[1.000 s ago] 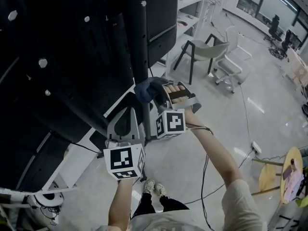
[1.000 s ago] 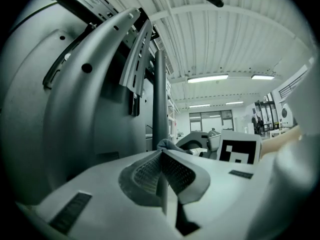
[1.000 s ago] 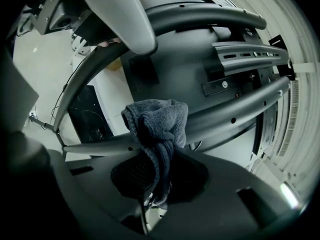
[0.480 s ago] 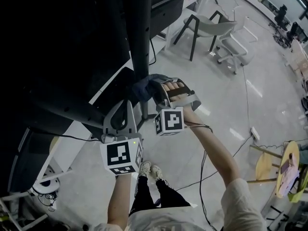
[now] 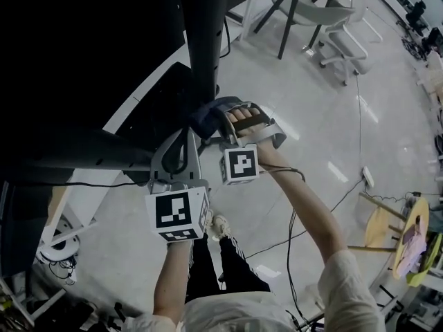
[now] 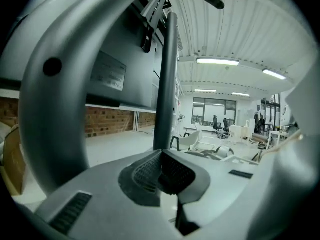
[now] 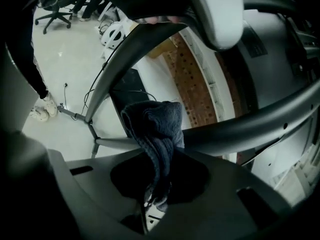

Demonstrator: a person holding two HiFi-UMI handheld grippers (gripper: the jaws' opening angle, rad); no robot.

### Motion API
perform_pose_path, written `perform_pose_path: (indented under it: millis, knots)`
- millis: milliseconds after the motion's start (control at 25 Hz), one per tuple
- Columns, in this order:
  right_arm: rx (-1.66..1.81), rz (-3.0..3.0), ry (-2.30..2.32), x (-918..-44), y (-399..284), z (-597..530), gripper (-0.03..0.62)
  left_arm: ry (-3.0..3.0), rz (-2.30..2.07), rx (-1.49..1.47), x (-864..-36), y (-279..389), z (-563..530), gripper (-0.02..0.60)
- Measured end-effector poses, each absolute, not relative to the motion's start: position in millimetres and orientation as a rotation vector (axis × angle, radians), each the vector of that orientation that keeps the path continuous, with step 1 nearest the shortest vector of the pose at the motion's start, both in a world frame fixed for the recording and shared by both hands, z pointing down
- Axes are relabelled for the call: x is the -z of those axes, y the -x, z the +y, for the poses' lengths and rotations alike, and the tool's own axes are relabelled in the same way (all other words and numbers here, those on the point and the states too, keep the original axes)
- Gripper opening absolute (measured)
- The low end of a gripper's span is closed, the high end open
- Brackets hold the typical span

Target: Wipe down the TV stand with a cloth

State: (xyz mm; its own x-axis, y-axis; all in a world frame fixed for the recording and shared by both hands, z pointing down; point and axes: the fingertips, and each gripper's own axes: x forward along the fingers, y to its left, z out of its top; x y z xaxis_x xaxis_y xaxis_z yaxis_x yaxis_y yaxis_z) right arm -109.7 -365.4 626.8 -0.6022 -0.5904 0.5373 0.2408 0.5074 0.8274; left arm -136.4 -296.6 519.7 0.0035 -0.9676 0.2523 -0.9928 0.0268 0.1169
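Observation:
The TV stand's dark upright pole [image 5: 205, 47] runs down from the top of the head view. A dark blue cloth [image 5: 210, 115] is bunched against the pole at its lower part. My right gripper [image 5: 220, 124] is shut on the cloth, and in the right gripper view the cloth [image 7: 156, 129] hangs out of the shut jaws in front of the stand's grey bars [image 7: 250, 125]. My left gripper [image 5: 181, 151] sits just left of the pole, shut with nothing in it. In the left gripper view the pole [image 6: 165, 84] rises straight ahead of the gripper [image 6: 167, 178].
The black back of the TV [image 5: 83, 47] fills the upper left. Two chairs [image 5: 311, 9] stand on the pale floor at the upper right. A cable and power strip [image 5: 367, 177] lie at the right, near a round wooden stool [image 5: 387, 239]. The person's shoes [image 5: 218, 227] show below the grippers.
Both grippers and the cloth have moved lower along the pole. The TV and chairs have shifted up in the view. The right gripper kept hold of the cloth.

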Motion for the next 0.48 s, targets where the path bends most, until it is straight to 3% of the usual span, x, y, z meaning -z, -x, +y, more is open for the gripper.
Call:
perform_pose_path:
  millis: [480]
  knots:
    - [1.23, -1.797, -0.186, -725.5, 107.0, -372.3, 0.057, -2.006, -1.962, -0.198, -596.1, 118.9, -293.2, 0.014]
